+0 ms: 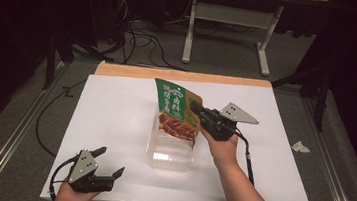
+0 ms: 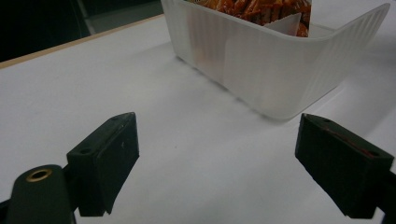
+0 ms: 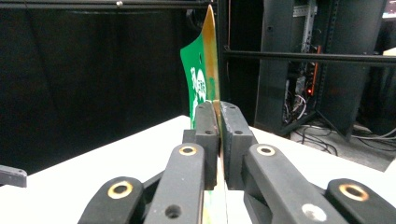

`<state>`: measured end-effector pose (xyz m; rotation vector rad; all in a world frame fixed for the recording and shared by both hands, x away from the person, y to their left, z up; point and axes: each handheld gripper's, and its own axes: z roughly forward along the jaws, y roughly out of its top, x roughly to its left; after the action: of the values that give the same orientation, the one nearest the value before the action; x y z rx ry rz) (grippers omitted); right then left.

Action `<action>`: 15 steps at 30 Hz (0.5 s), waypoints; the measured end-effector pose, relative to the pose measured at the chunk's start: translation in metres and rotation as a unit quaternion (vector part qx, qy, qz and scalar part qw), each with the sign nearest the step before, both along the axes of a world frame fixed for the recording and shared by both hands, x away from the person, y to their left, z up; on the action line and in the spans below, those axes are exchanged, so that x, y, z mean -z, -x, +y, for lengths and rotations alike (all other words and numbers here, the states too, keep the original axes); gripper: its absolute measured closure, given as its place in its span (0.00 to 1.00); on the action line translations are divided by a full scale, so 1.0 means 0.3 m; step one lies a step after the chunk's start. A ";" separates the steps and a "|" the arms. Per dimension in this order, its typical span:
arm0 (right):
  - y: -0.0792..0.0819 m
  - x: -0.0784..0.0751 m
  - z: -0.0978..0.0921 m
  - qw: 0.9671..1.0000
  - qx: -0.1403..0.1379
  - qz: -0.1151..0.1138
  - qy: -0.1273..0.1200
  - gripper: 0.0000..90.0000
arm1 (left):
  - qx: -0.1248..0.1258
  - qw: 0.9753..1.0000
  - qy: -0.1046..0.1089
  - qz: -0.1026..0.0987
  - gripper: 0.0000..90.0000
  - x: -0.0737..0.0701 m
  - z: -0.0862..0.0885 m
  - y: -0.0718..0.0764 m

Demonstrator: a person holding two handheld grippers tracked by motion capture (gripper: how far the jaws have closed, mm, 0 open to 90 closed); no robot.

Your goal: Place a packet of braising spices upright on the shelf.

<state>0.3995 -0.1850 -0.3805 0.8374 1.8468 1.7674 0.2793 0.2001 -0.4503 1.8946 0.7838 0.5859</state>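
A green and orange snack pouch [image 1: 174,109] stands upright with its lower end inside a clear plastic tub [image 1: 170,156] at the middle of the white mat. My right gripper [image 1: 196,108] is shut on the pouch's right edge; in the right gripper view the pouch [image 3: 204,79] rises edge-on from between the closed jaws [image 3: 217,122]. My left gripper [image 1: 110,161] rests open near the mat's front left edge, apart from the tub. In the left gripper view its jaws stand wide apart with the tub [image 2: 275,65] ahead of them.
The white mat [image 1: 115,109] lies on a wooden table [image 1: 179,75]. A crumpled white scrap [image 1: 301,147] lies on the floor to the right. Cables [image 1: 137,41] and a white desk frame [image 1: 224,30] stand beyond the far edge.
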 end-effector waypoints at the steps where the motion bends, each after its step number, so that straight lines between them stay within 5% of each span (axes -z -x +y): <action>1: 0.000 -0.001 0.000 1.000 0.001 0.001 0.003 0.95 | 0.000 1.000 0.000 0.000 0.16 0.000 0.000 0.000; 12: 0.013 -0.015 0.008 0.999 0.003 0.011 0.047 0.55 | 0.001 1.000 -0.002 0.002 0.16 0.003 0.001 -0.002; 15: 0.014 -0.019 0.001 0.999 0.006 0.026 0.046 0.37 | 0.002 1.000 -0.002 0.003 0.16 0.004 0.001 -0.002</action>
<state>0.3952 -0.1848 -0.3747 0.8653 1.9358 1.6554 0.2800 0.2004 -0.4515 1.9026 0.7839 0.5801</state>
